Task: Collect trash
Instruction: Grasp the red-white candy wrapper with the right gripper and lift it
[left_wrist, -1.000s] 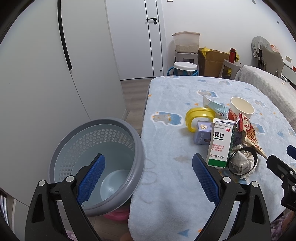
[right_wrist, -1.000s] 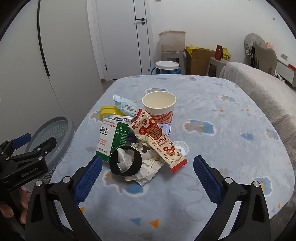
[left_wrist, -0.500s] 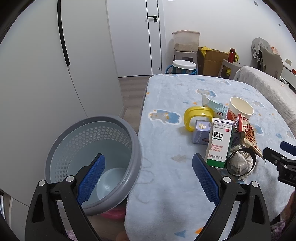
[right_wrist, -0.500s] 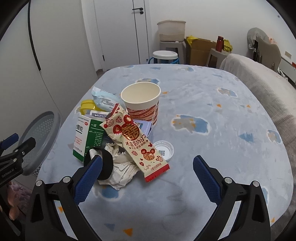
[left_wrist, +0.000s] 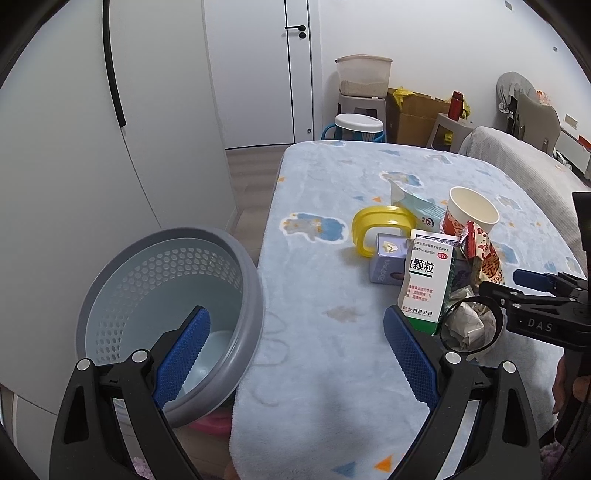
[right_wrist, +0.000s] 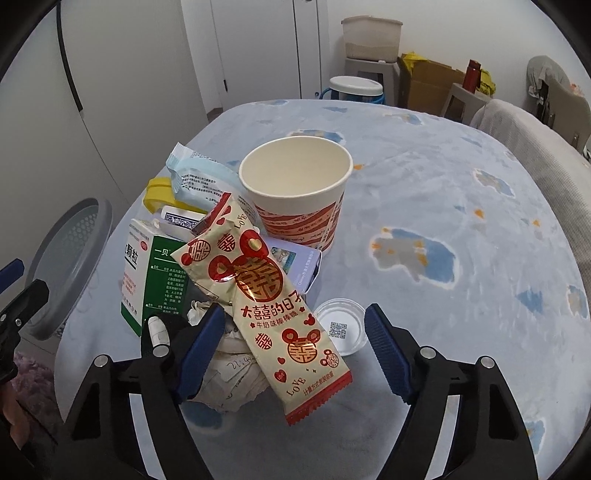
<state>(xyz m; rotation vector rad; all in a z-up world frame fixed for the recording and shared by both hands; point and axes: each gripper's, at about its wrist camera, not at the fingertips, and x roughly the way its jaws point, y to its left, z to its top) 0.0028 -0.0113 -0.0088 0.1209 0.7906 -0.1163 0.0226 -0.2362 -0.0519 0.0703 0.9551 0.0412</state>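
Straddling the snack wrapper (right_wrist: 258, 291) atop the trash pile, right gripper (right_wrist: 295, 347) is wide open and empty; closing could snag crumpled paper (right_wrist: 236, 376) or tip the paper cup (right_wrist: 295, 192). Left gripper (left_wrist: 295, 343), spread and empty, hangs beside the bin (left_wrist: 255, 280).

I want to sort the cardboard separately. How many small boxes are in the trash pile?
3: the green-and-white medicine box at the pile's left, a purple box behind it, another beside the paper cup. More may be hidden.
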